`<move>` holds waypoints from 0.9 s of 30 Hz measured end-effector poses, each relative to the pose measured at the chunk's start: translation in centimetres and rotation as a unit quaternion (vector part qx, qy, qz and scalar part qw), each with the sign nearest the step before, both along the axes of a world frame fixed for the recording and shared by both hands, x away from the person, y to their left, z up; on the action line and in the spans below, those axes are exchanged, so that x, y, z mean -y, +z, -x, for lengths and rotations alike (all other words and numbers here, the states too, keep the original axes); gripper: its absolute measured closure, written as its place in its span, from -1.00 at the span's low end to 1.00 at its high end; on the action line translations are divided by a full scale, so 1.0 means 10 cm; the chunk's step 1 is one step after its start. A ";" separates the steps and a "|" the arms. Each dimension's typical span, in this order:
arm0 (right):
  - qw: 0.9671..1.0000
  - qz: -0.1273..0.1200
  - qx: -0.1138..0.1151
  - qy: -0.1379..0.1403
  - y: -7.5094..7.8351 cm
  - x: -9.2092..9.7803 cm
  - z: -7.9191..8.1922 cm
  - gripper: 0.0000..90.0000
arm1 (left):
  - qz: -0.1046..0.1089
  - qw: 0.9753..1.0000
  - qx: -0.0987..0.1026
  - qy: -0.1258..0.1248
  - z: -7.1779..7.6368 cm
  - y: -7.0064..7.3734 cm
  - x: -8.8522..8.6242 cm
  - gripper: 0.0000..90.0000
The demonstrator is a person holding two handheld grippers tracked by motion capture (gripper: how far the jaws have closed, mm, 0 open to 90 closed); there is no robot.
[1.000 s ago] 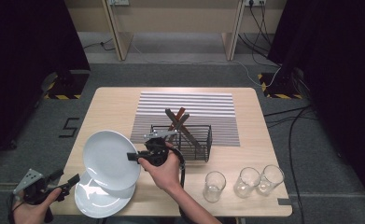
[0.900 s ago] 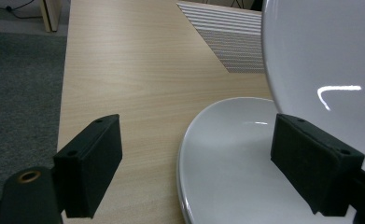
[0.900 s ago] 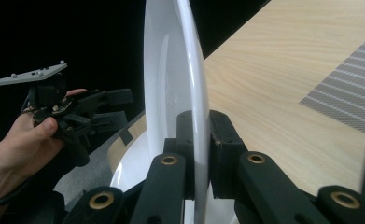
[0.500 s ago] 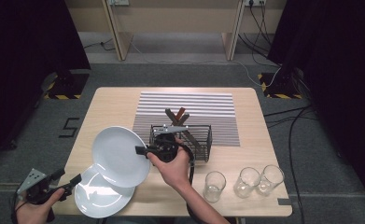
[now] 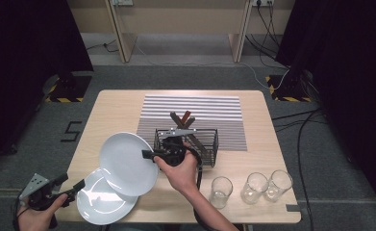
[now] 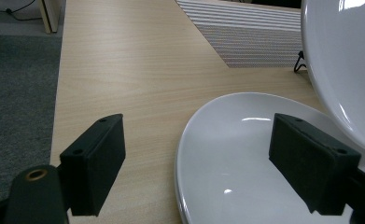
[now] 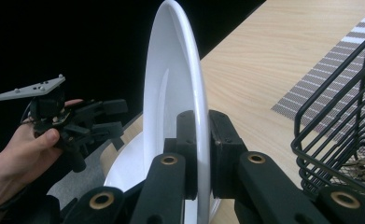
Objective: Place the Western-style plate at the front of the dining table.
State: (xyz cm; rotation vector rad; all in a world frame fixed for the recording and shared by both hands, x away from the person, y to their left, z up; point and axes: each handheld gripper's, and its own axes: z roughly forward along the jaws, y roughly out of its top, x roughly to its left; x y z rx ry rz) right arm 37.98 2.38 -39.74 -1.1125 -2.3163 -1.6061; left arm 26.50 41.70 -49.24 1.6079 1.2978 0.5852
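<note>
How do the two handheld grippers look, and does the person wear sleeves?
Both grippers are black. The left gripper has two blocky rectangular jaws with flat matte pads and brass-coloured pivot pins, and a grey three-cornered plate with small studs on top. The right gripper has the same black jaws and brass pins; a black cable trails from it. The forearms are bare, no sleeves visible.

A plain white round plate (image 5: pixel 128 163) is lifted above the worktop (image 5: pixel 118 106), tilted, its right rim pinched in the right claw (image 5: pixel 149 155) just left of a black wire basket (image 5: pixel 188 144). A second white plate (image 5: pixel 99 204) lies flat beneath it at the near-left worktop edge, partly overlapped.
</note>
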 end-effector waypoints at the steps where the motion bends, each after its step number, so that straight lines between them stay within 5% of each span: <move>1: 1.000 0.001 0.003 0.000 0.01 0.00 0.00 0.87 | 0.001 1.000 0.001 0.000 0.00 0.00 0.00 -0.60; 27: 0.999 -0.024 0.033 -0.032 0.29 0.32 -0.01 0.87 | -0.005 1.000 0.005 -0.001 -0.01 0.01 0.03 -0.59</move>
